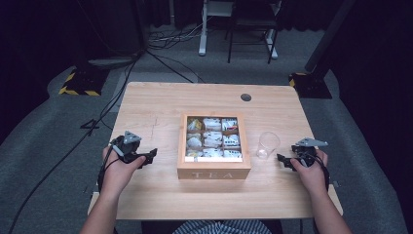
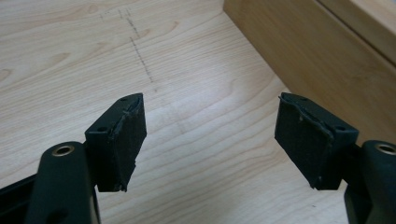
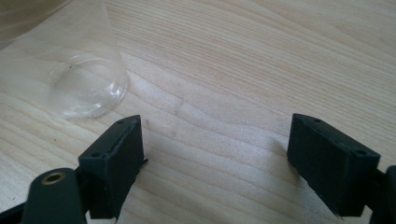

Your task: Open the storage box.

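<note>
— So, what sits toward the table's (image 1: 160,105) left edge?

— The left gripper (image 1: 149,156), held in the person's left hand (image 1: 118,171), low over the wood about midway between the left edge and the tea box (image 1: 213,171). Its jaws stand wide apart with nothing between them, pointing toward the box. In the left gripper view the box's wooden side wall runs just beyond the right-hand jaw, and a faint pencil line crosses the tabletop ahead.

— And the middle?

— The wooden box, marked TEA on its front wall, stands open near the table's centre, closer to the near edge than the far one. Its compartments hold wrapped tea bags (image 1: 212,139), mostly white, a few yellowish.

— Further right?

— A clear plastic cup (image 1: 267,145) stands upright just beside the box's right wall. Then the right gripper (image 1: 284,161), in the right hand (image 1: 311,174), near the right edge, jaws also spread wide and empty, aimed at the cup but not touching it. In the right gripper view the cup's base lies beyond the left-hand jaw.
</note>
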Action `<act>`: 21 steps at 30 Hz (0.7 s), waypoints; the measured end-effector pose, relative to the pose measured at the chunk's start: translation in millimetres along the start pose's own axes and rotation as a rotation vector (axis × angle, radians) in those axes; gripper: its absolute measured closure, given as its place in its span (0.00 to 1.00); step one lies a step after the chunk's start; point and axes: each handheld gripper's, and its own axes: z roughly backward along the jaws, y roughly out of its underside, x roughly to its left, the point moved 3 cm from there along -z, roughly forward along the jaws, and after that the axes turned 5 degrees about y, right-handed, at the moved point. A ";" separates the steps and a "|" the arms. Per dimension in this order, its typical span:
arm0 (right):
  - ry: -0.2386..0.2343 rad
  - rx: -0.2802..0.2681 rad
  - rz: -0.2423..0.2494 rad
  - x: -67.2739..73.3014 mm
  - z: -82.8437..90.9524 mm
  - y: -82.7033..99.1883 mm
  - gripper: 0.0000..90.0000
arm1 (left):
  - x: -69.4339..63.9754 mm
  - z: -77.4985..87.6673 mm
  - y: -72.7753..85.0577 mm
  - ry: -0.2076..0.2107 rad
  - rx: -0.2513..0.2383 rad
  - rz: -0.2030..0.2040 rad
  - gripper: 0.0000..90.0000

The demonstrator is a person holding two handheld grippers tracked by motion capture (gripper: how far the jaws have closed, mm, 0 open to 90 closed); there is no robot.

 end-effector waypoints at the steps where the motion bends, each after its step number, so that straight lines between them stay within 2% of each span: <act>1: 0.000 0.000 0.000 0.0 0.0 0.0 0.21 | 0.0 0.0 0.0 0.000 0.000 0.000 0.28; 4: 0.001 -0.001 0.001 -0.1 0.0 0.0 0.21 | -7.7 4.1 -3.7 -0.003 -0.009 -0.042 0.27; 10: 0.002 0.000 0.001 -0.1 0.0 0.0 0.21 | -18.4 9.5 -8.5 0.008 -0.034 -0.066 0.26; 12: 0.002 0.000 0.001 -0.1 0.0 0.0 0.21 | -23.5 11.7 -10.1 0.022 -0.039 -0.071 0.26; 13: 0.001 -0.001 0.001 -0.1 0.0 0.0 0.21 | -29.5 14.0 -12.0 0.039 -0.050 -0.090 0.26; 14: 0.002 -0.001 0.001 -0.1 0.0 0.0 0.21 | -29.5 14.0 -12.0 0.039 -0.050 -0.090 0.26; 19: 0.001 -0.001 0.000 0.0 0.0 0.0 0.21 | -46.6 19.2 -17.0 0.071 -0.068 -0.116 0.29; 21: 0.002 0.000 0.001 -0.1 0.0 0.0 0.21 | -56.2 21.2 -18.1 0.092 -0.049 -0.142 0.30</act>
